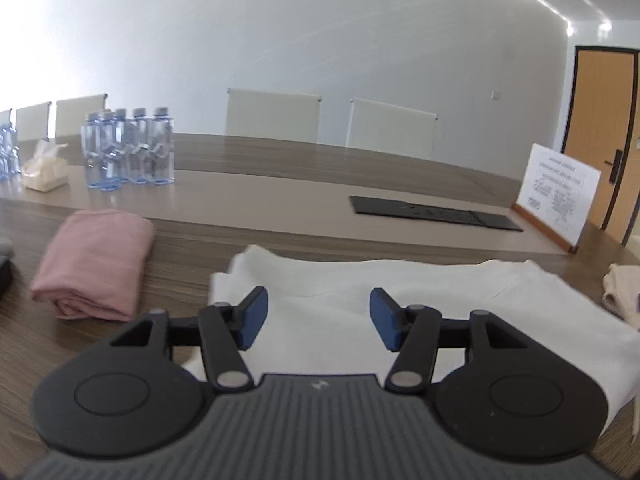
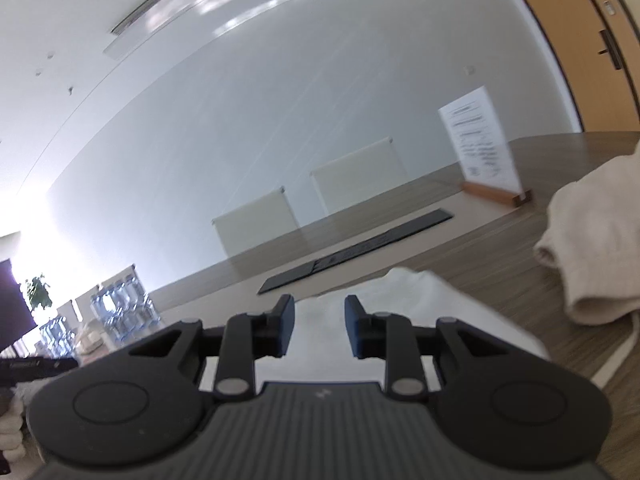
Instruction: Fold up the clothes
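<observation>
Both grippers, left gripper [image 1: 316,318] and right gripper [image 2: 320,330], hang open and empty above the white shirt [image 1: 460,296] (soft, limp, best pinched at its far edge).

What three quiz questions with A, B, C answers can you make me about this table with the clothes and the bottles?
1. Where does the folded pink cloth lie?
A. left of the white garment
B. on top of the white garment
C. beside the door

2. What colour are the pads on the left gripper?
A. red
B. blue
C. yellow

3. How is the white garment right now?
A. hanging from a chair
B. rolled into a ball
C. lying spread on the wooden table

Answers:
1 A: in the left wrist view the pink cloth sits on the wooden table, off to the left of the white garment.
2 B: both pads are blue.
3 C: it lies flat under the open left gripper, with nothing pinching it.
</observation>
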### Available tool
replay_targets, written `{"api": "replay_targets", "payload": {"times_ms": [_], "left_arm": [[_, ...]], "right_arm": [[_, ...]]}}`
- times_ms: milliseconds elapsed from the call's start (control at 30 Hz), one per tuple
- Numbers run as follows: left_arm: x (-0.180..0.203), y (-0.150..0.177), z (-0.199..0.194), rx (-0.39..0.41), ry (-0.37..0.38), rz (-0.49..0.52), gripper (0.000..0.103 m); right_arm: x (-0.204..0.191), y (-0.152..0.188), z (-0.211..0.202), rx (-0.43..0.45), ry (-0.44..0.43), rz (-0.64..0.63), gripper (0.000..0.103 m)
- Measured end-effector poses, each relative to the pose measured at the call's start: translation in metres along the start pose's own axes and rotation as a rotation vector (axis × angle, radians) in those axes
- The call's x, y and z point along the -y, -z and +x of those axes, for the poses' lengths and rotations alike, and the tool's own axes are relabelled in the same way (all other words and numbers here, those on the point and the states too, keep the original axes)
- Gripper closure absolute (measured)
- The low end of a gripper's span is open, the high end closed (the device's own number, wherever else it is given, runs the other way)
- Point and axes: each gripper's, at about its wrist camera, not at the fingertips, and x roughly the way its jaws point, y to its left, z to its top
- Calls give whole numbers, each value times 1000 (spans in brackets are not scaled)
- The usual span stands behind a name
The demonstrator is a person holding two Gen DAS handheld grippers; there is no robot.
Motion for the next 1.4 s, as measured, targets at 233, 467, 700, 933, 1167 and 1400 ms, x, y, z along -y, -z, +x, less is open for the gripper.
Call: {"api": "replay_targets", "payload": {"times_ms": [233, 467, 700, 933, 1167, 1400], "left_arm": [[71, 48, 30, -14, 0, 89, 39], [53, 62, 44, -121, -17, 28, 18], [59, 68, 45, -110, -49, 41, 12], [56, 67, 44, -113, -50, 26, 7], [64, 67, 47, -114, -66, 47, 6], [64, 67, 47, -114, -69, 49, 6]], "right_arm": [[-76, 45, 61, -142, 14, -150, 71], [-77, 58, 71, -207, 107, -242, 85], [-68, 60, 67, -30, 178, -90, 76], [-81, 65, 92, -113, 56, -32, 75], [-85, 66, 115, -169, 62, -5, 72], [-83, 65, 120, -175, 60, 4, 71]]}}
